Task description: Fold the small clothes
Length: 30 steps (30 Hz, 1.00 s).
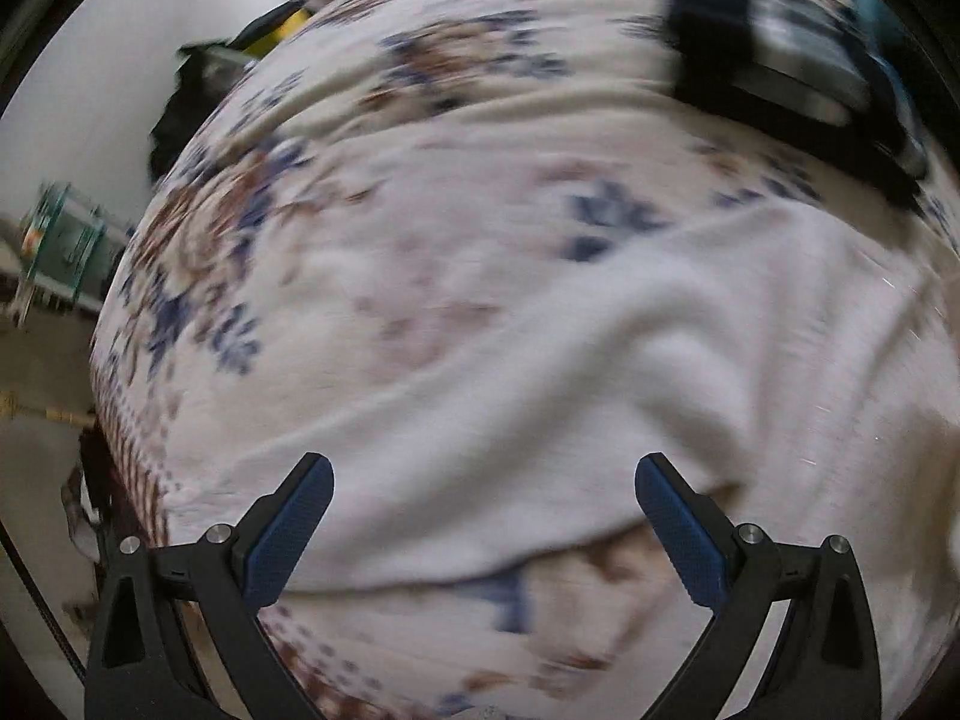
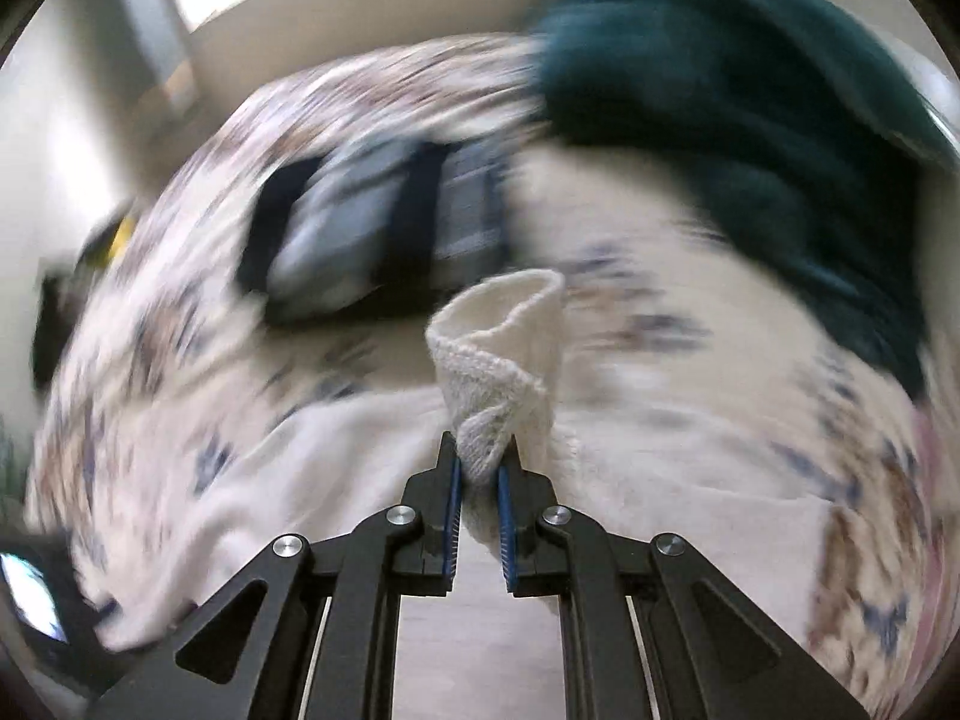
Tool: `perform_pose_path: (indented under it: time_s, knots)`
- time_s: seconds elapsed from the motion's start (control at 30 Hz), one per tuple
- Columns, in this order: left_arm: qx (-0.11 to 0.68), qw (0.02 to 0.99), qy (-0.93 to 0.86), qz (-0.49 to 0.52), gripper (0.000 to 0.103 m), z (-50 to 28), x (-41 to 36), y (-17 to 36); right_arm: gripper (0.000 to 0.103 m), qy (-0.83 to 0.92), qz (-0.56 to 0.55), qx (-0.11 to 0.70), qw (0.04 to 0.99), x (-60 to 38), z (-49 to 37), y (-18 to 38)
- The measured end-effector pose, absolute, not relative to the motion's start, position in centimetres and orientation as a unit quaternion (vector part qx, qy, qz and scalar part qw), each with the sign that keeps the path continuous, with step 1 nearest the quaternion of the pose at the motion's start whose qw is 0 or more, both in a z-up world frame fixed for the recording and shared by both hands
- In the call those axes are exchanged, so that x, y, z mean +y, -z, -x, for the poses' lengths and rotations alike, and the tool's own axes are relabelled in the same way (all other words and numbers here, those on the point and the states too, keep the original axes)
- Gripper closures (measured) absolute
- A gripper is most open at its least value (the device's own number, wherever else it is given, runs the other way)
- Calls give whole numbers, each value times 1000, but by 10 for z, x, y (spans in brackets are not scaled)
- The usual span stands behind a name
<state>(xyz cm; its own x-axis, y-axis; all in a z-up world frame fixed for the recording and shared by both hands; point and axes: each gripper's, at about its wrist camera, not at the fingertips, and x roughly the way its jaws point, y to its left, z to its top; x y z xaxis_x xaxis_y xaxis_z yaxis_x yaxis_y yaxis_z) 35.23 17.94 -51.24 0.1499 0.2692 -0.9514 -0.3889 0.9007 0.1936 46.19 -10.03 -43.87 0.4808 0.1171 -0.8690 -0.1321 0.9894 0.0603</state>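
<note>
1. The right claw (image 2: 480,468) is seen pinching a bunched edge of a white knit garment (image 2: 498,354), lifted above a floral-printed bed cover (image 2: 690,432).
2. The left claw (image 1: 483,531) is held spread and empty over the same white garment (image 1: 600,396), which lies spread on the bed cover (image 1: 420,120).
3. Step judged: the pinched edge is to be carried across for a fold. A free corner is best taken by the left claw, so the cloth is kept taut and edges are matched before release.
4. Counted: one white garment; one dark-and-grey folded piece (image 2: 372,240); one dark green garment (image 2: 750,120); two claws. Frames are blurred; finer detail cannot be told.
</note>
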Motion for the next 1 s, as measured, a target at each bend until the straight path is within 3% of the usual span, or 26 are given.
perform_pose_path:
  time_s: [0.17, 0.37, 0.43, 0.5, 0.67, 0.83, 0.9, 0.93, 0.97, 1.0]
  knots:
    - [619, 742, -251, 64, 0, -335, 229, 525, 92, -133, 102, 548, 819, 36, -449, 517]
    - [626, 721, -279, 97, 0, -308, 272, 534, 90, -118, 110, 602, 782, 69, -436, 559]
    - [630, 709, -288, 129, 0, -290, 286, 533, 77, -114, 60, 628, 767, 50, -438, 556]
    - [633, 691, -295, 190, 0, -261, 304, 533, 36, -99, 21, 637, 764, 27, -435, 549]
    - [616, 627, -282, 383, 0, -196, 342, 553, 19, -21, -19, 645, 763, -53, -416, 524]
    - [518, 567, -317, 557, 3, -147, 384, 591, 19, 33, -24, 662, 748, -117, -395, 521]
    - [480, 552, -333, 595, 12, -143, 398, 603, 19, 48, -19, 669, 742, -135, -386, 528]
    - [458, 549, -341, 610, 22, -143, 403, 605, 19, 54, -16, 671, 740, -139, -385, 529]
    - [447, 550, -354, 610, 55, -143, 407, 604, 19, 69, -9, 673, 736, -147, -380, 533]
    - [443, 553, -372, 600, 76, -147, 412, 599, 19, 83, -2, 674, 734, -148, -379, 535]
